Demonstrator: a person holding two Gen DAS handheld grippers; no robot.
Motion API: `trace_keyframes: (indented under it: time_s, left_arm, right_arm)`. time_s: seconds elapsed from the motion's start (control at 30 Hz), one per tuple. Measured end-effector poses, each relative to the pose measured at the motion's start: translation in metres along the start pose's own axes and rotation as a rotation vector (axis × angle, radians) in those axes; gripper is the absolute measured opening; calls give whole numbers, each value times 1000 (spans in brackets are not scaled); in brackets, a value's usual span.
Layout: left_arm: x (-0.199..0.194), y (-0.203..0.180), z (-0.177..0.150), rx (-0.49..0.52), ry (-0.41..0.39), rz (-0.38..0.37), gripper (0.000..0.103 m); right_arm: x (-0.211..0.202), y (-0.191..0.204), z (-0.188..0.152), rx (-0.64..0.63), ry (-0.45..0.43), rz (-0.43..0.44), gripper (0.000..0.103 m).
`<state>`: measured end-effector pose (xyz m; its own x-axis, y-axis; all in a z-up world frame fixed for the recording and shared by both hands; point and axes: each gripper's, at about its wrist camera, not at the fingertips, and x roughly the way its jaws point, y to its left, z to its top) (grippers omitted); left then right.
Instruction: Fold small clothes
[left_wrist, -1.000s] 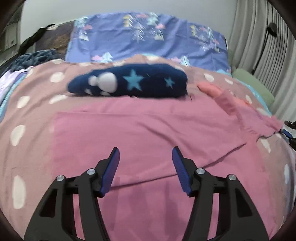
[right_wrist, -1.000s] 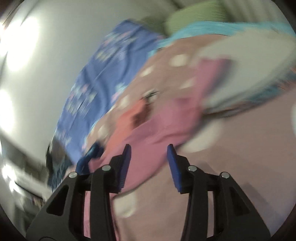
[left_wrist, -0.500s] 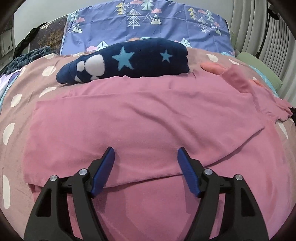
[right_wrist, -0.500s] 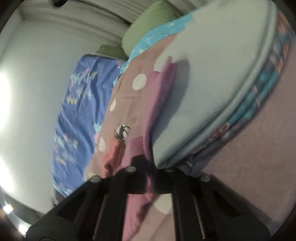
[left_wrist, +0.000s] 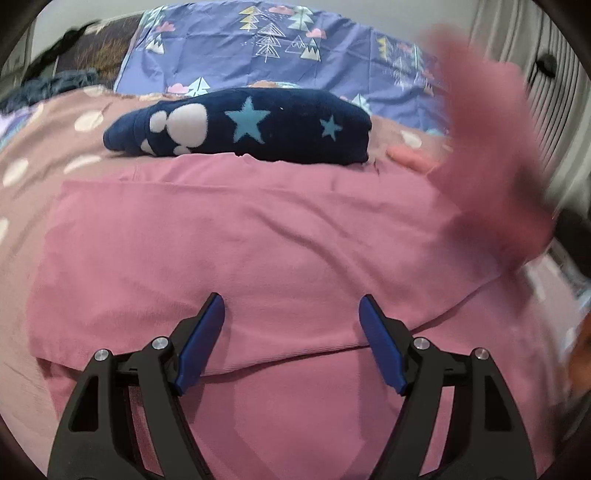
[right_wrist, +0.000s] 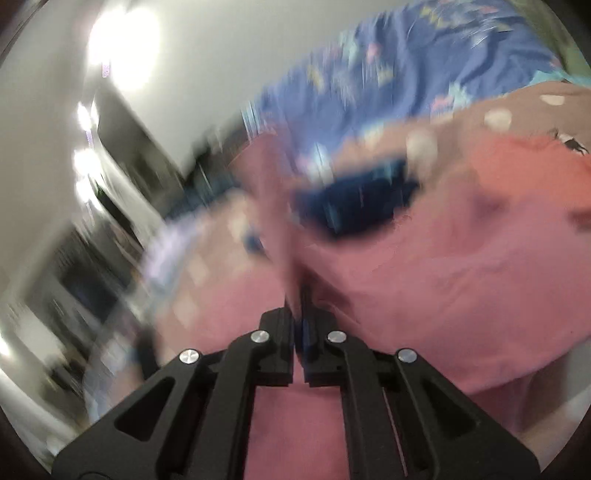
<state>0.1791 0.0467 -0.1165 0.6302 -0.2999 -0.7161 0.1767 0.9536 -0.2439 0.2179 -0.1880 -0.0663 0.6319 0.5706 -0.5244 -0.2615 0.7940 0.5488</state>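
Hovering over the pink garment (left_wrist: 236, 236) spread flat on the bed (left_wrist: 26, 173), your left gripper (left_wrist: 291, 314) has just been opening, jaws wide, nothing between them. Your right gripper (right_wrist: 300, 295) is clenched on a blurred fold of that garment, lifted at its right end; a folded navy star-print piece (left_wrist: 258, 127) lies just behind.

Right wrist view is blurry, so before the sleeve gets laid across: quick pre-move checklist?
1. right gripper shut on the pink garment: ok, cloth pinched between the jaws.
2. Lifted sleeve clear of the bed: ok, raised, blurred.
3. left gripper open above the garment, jaws just opened wider, nothing between them: ok.
4. Garment body flat: ok, few creases.
5. navy star garment clear of the fold path: cannot tell, it touches the far edge.
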Motion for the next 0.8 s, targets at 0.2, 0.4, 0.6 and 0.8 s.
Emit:
trace_keyframes:
  time_s: [0.2,0.4,0.6,0.8]
  left_arm:
    - [-3,13,-1,-80,-21,-99,76]
    - [-14,25,-1,-196,-41,-228,76]
    - [-14,5,-3,-223,46,-384,76]
    - [5,-23,-4,-203,165,-399,6]
  right_arm:
    - [10,-51,-43,204,100,49,12]
    - [6,-33,-67,113,90,40,18]
    - [10,-30,-65,124,83,58,19]
    - [13,-29,-64,123,82,65,23]
